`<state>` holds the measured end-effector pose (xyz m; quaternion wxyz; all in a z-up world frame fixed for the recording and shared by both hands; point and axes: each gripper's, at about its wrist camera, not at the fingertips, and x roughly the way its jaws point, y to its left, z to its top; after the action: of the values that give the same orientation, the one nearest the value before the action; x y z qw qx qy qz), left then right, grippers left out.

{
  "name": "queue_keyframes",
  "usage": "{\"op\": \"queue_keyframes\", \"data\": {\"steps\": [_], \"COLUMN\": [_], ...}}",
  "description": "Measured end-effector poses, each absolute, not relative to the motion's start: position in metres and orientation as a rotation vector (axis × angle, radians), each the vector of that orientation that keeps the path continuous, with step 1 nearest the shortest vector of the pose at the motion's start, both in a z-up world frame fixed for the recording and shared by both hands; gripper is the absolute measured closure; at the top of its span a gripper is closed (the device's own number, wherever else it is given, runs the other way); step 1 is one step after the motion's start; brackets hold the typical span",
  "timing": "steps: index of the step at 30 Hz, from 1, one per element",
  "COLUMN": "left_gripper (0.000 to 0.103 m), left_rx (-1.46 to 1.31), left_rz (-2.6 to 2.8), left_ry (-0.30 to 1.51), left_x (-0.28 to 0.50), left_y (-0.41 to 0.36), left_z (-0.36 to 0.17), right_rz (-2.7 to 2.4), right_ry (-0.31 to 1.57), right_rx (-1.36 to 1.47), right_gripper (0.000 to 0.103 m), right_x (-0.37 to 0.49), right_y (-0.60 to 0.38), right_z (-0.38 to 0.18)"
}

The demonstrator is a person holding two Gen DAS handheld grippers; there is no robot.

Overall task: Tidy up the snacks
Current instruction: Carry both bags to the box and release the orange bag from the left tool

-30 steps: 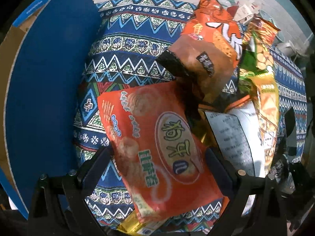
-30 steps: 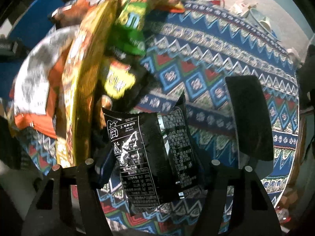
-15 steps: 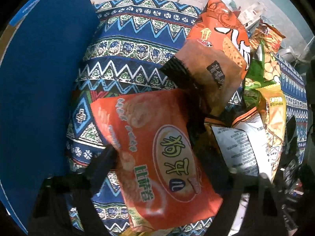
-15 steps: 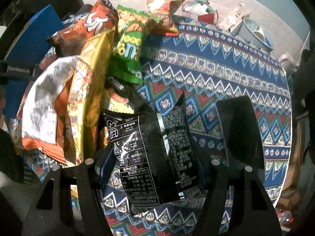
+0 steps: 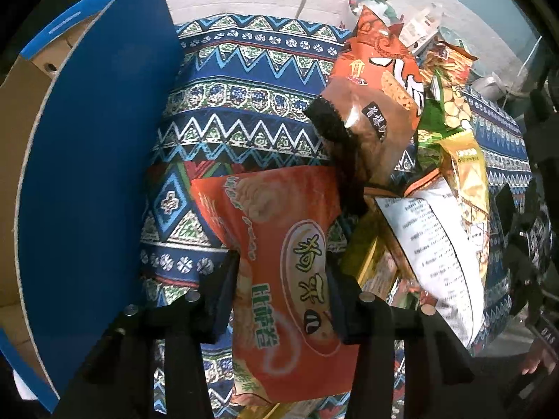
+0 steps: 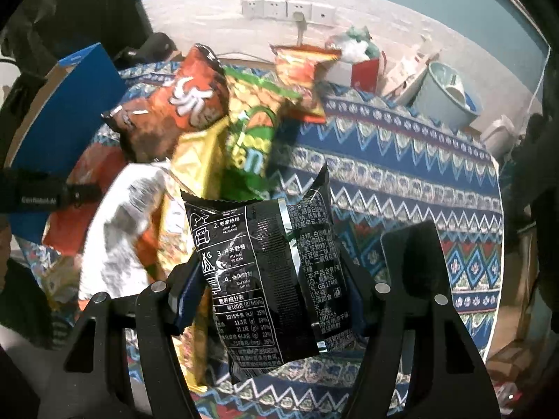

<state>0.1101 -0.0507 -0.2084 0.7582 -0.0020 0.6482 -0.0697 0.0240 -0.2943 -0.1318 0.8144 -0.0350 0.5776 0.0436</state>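
Left wrist view: left gripper (image 5: pixel 279 279) points down over patterned cloth (image 5: pixel 244 111), jaws closing on orange snack bag (image 5: pixel 279 262), pads touching its sides. Bag lies on cloth just beside blue cardboard box (image 5: pixel 97 174). Heap of snack bags (image 5: pixel 401 104) at right.

Right wrist view: right gripper (image 6: pixel 272 289) clamped partway on black snack packet (image 6: pixel 269 272), packet lifted clear of cloth (image 6: pixel 401 174). Snack heap (image 6: pixel 216 122) behind and left; blue box (image 6: pixel 70 104) far left.

Glossy foil black packet (image 6: pixel 269 272), woven tablecloth (image 6: pixel 401 174)
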Motion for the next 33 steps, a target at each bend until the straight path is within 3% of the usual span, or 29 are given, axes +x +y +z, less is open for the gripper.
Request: {"op": "queue_keyframes", "data": {"steps": [19,33], "left_gripper": [0.056,0.056], "left_rx": [0.16,0.12], "left_rz": [-0.209,-0.155], "left_ry": [1.111,1.0], "left_x": [0.068,0.055], "left_y": [-0.04,0.02], "left_z": [-0.116,-0.074], "right_rz": [0.143,0.241], "right_ry": [1.132,1.054], "right_rx": [-0.099,-0.098], "right_gripper": [0.036,0.036], "right_x": [0.06,0.082], "right_y": [-0.232,-0.159], "right_z": [-0.093,-0.058]}}
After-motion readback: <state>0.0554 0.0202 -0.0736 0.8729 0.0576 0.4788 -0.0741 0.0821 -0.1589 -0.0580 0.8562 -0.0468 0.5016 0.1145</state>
